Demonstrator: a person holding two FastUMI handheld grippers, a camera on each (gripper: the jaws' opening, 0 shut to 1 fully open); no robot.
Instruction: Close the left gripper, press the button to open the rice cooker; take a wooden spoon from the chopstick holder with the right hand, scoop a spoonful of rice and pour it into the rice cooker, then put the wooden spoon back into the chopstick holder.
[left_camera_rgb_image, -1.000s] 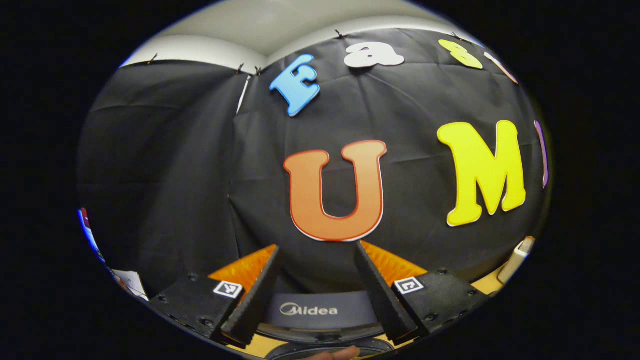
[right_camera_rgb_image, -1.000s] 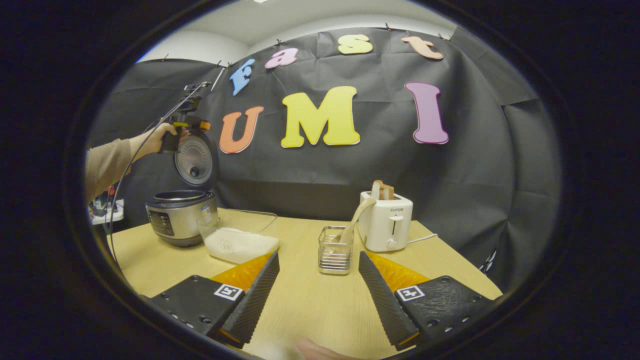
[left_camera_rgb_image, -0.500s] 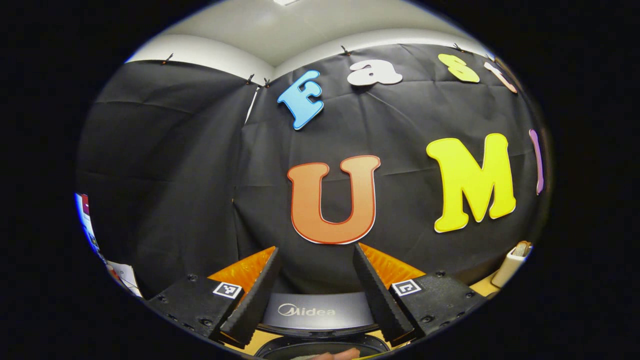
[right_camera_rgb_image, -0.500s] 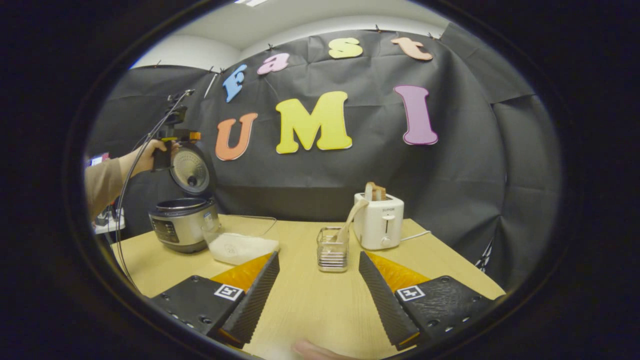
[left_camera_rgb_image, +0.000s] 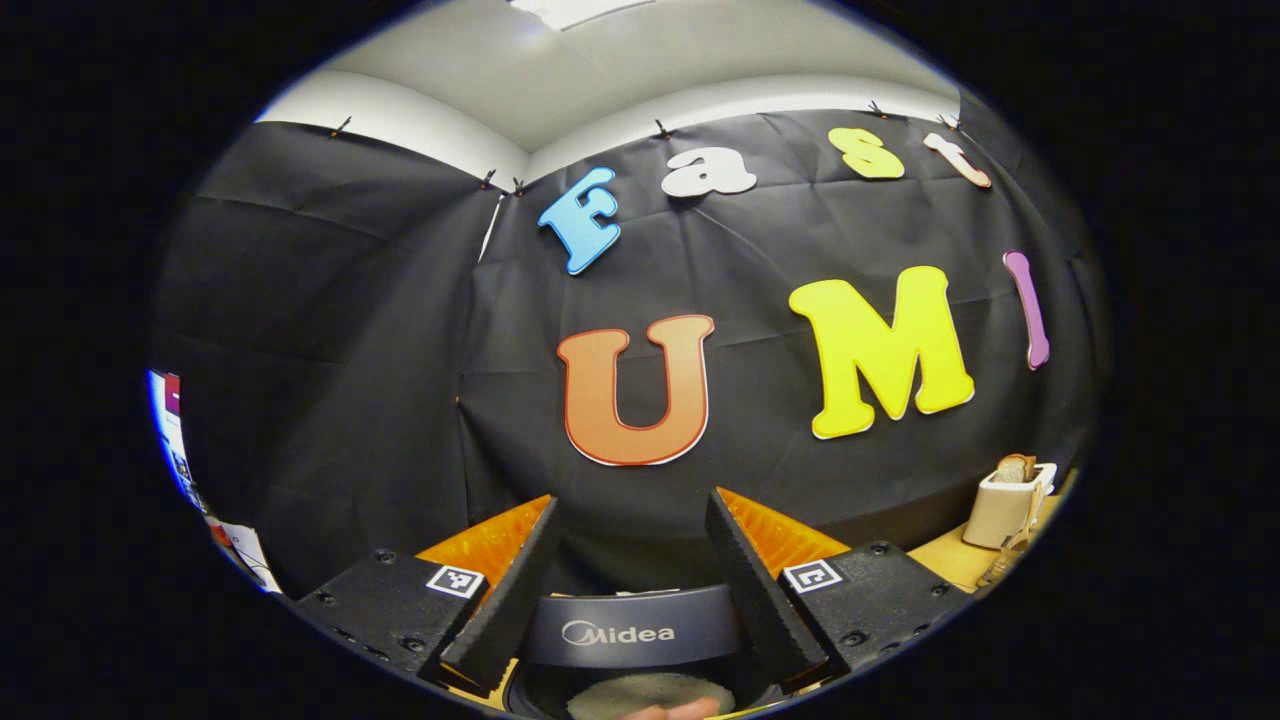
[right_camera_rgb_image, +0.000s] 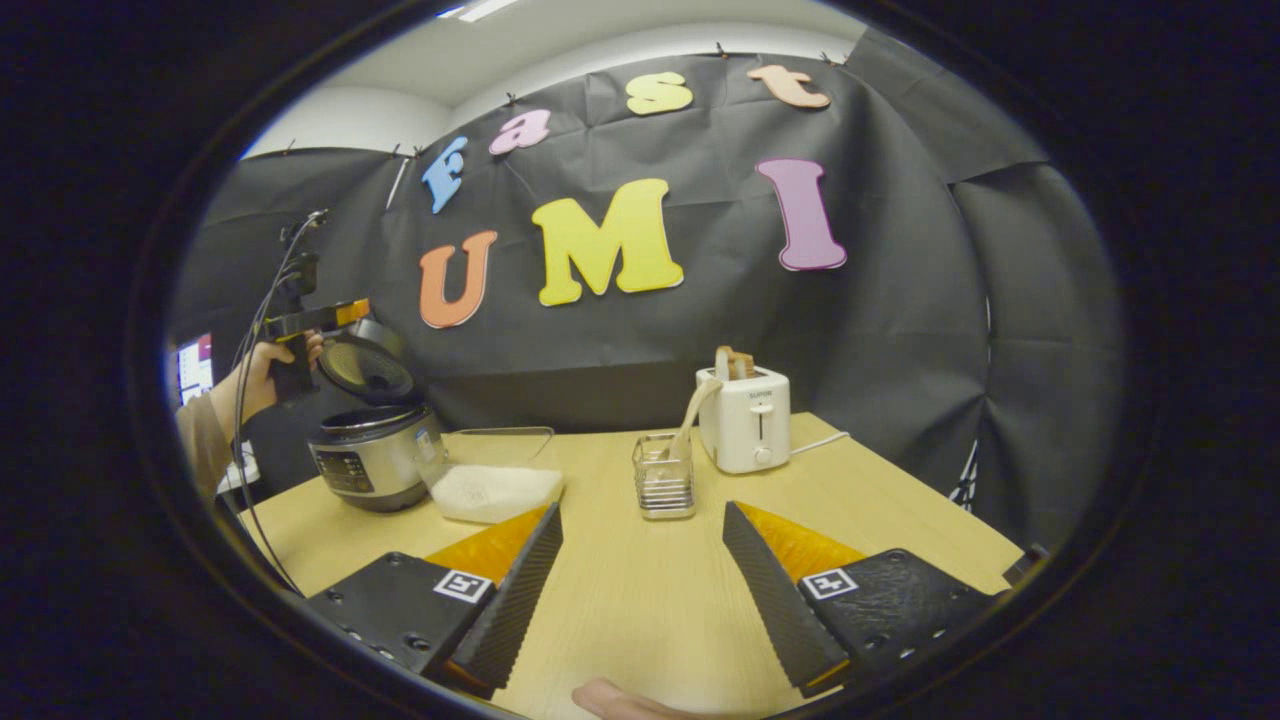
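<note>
The right gripper (right_camera_rgb_image: 640, 590) gaped wide, empty, near the table's (right_camera_rgb_image: 640, 600) front edge; the light, stiff pale wooden spoon (right_camera_rgb_image: 686, 425) offered its upright handle.

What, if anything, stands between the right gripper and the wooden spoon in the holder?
Nothing visible does: bare table lies between the open right gripper and the wooden spoon, which leans in the holder. The toaster stands behind it.

Bare surface (right_camera_rgb_image: 640, 600) lies between the right gripper (right_camera_rgb_image: 640, 590) and the chopstick holder (right_camera_rgb_image: 662, 476). The rice tub (right_camera_rgb_image: 495, 490) crowds the left, touching the rice cooker (right_camera_rgb_image: 375, 455); the toaster (right_camera_rgb_image: 745, 420) stands just behind the holder.
</note>
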